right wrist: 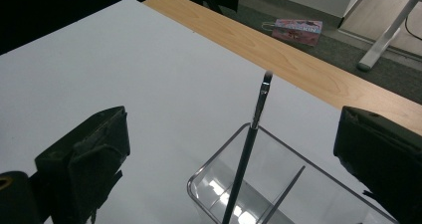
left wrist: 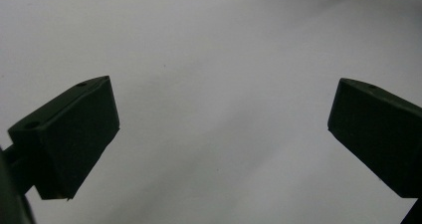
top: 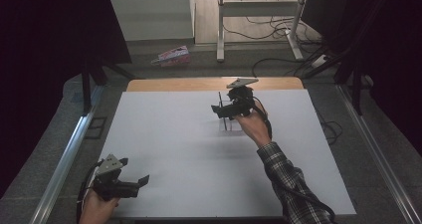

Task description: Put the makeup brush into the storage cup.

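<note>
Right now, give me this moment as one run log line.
right gripper: open, above clear plastic container | thin dark paintbrush: upright in container | left gripper: open, empty, over white table sheet

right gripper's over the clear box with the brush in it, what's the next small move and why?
Probably close the right gripper on the brush. Its fingers stand open on either side of the handle, which leans upright in the clear container. The left gripper is open over bare table, uninvolved.

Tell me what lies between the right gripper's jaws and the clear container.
Between the open jaws of the right gripper, a thin brush stands in the clear container on the white table, seen in the right gripper view.
</note>
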Motion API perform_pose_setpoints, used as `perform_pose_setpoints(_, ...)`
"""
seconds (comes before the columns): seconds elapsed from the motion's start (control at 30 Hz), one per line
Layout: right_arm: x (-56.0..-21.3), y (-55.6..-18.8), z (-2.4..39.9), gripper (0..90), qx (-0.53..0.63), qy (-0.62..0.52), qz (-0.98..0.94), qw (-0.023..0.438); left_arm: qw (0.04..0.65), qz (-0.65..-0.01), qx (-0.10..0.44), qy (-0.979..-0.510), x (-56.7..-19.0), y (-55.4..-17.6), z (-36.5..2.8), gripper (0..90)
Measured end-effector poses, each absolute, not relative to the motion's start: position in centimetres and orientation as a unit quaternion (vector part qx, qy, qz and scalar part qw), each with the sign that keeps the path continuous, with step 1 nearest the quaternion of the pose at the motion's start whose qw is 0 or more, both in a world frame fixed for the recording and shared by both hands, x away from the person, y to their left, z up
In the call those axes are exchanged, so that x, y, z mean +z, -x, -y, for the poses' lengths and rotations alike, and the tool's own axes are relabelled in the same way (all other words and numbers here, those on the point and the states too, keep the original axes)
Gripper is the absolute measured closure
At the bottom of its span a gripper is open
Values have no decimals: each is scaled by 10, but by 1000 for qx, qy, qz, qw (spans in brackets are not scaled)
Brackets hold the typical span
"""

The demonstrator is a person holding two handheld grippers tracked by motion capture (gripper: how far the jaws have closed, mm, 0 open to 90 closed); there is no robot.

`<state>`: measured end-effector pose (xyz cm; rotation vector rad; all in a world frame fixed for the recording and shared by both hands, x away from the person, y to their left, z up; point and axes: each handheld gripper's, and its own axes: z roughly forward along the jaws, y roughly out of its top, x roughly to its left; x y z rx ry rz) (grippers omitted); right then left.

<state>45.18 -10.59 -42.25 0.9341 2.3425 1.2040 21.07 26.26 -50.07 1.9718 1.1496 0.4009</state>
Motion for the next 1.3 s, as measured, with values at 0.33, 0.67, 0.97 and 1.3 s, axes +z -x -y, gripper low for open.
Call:
perform_pose_setpoints(0.33, -418, -444, 115, 8, 423, -323, -829, 171, 401, -452, 162, -780, -501, -210, -262, 2)
perform_pose_setpoints(0.67, -416, -432, 130, 0, 419, -320, -832, 174, 393, -449, 167, -785, -501, -210, -261, 2)
perform_pose_setpoints(0.97, -420, -424, 138, 0, 421, -321, -832, 168, 391, -447, 168, -787, -501, -210, -261, 1)
perform_pose_setpoints(1.3, -429, -414, 142, 0, 416, -317, -836, 166, 388, -447, 167, -789, -501, -211, -260, 1)
